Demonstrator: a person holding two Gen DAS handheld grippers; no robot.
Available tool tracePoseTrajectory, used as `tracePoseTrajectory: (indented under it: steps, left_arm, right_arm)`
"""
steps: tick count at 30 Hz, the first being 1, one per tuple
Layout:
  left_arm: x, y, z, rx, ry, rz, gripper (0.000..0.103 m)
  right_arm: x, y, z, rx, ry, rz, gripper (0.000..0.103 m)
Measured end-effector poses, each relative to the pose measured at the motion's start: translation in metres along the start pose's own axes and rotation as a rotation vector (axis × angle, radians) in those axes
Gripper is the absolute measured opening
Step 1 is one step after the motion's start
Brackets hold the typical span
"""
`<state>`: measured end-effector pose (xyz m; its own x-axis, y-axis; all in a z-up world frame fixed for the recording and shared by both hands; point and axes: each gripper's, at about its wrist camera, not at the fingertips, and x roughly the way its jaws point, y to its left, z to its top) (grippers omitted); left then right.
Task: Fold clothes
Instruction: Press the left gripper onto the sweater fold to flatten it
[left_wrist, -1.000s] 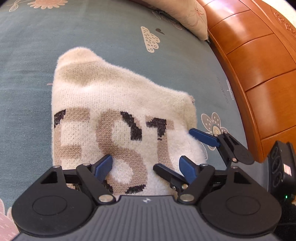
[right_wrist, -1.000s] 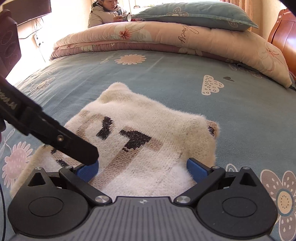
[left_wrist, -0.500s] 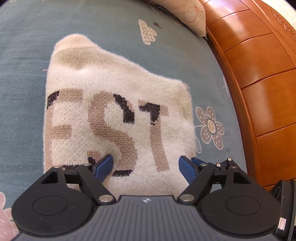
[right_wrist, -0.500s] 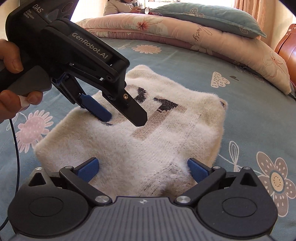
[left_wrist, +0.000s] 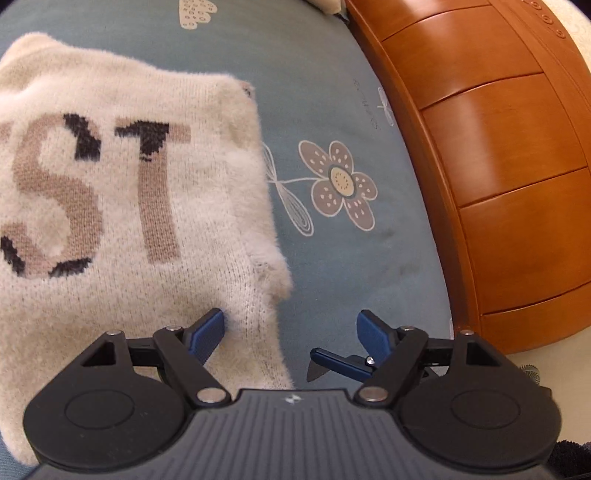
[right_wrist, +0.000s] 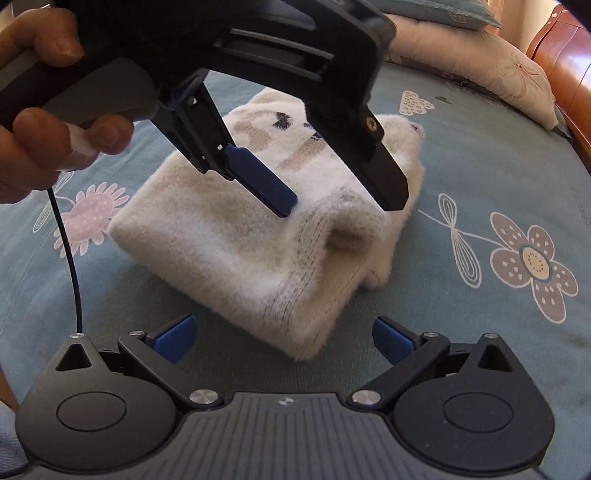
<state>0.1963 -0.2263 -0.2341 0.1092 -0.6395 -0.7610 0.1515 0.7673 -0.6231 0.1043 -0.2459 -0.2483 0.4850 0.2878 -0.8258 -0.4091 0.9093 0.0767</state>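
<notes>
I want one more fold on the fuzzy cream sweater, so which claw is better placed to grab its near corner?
Probably the left claw: it hangs open right above the fuzzy cream knitted sweater. The right claw is also open, but the corner lies just ahead of its blue pads.

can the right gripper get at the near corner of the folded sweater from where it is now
Probably yes. The right gripper is open, and the sweater has its near corner just ahead of the gap, with only bare bedsheet between. The left gripper hangs above the sweater further back, not in that path.
</notes>
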Motion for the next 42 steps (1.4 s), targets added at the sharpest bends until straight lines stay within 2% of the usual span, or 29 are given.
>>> tracePoseTrajectory:
  steps: [3,7,11,15,17,20,23,27,31,35,42]
  left_arm:
    - [0.011,-0.006,-0.003,0.008,0.02,0.027,0.078]
    - [-0.006,-0.027,-0.006,0.058,-0.004,0.053,0.078]
    - [-0.02,-0.04,-0.007,0.125,-0.052,0.117,0.078]
    - [0.003,-0.049,0.001,0.195,-0.049,0.112,0.079]
    - [0.023,-0.047,0.002,0.231,-0.012,0.147,0.08]
    - [0.028,-0.04,0.004,0.199,0.0,0.122,0.086]
    - [0.012,-0.041,0.004,0.176,-0.003,0.103,0.082]
    - [-0.01,-0.052,0.003,0.244,-0.044,0.107,0.082]
    - [0.011,-0.056,0.008,0.286,-0.018,0.115,0.082]
    - [0.03,-0.055,0.012,0.282,0.013,0.124,0.091]
    - [-0.005,-0.06,0.004,0.254,-0.008,0.109,0.087]
  right_arm:
    - [-0.006,0.0,-0.014,0.044,0.012,-0.008,0.103]
    - [-0.015,-0.009,-0.025,0.118,0.006,-0.027,0.103]
    - [-0.02,-0.022,-0.029,0.191,0.004,-0.047,0.103]
    - [-0.022,-0.031,-0.033,0.248,-0.007,-0.07,0.103]
    - [-0.021,-0.034,-0.038,0.271,-0.001,-0.077,0.103]
    - [-0.021,-0.032,-0.046,0.3,0.022,-0.088,0.103]
    - [-0.022,-0.028,-0.051,0.3,0.039,-0.083,0.103]
    - [-0.025,-0.026,-0.049,0.292,0.034,-0.088,0.103]
    - [-0.024,-0.029,-0.047,0.322,0.027,-0.091,0.103]
    - [-0.023,-0.031,-0.048,0.349,0.026,-0.092,0.103]
    - [-0.028,-0.032,-0.051,0.357,0.028,-0.11,0.103]
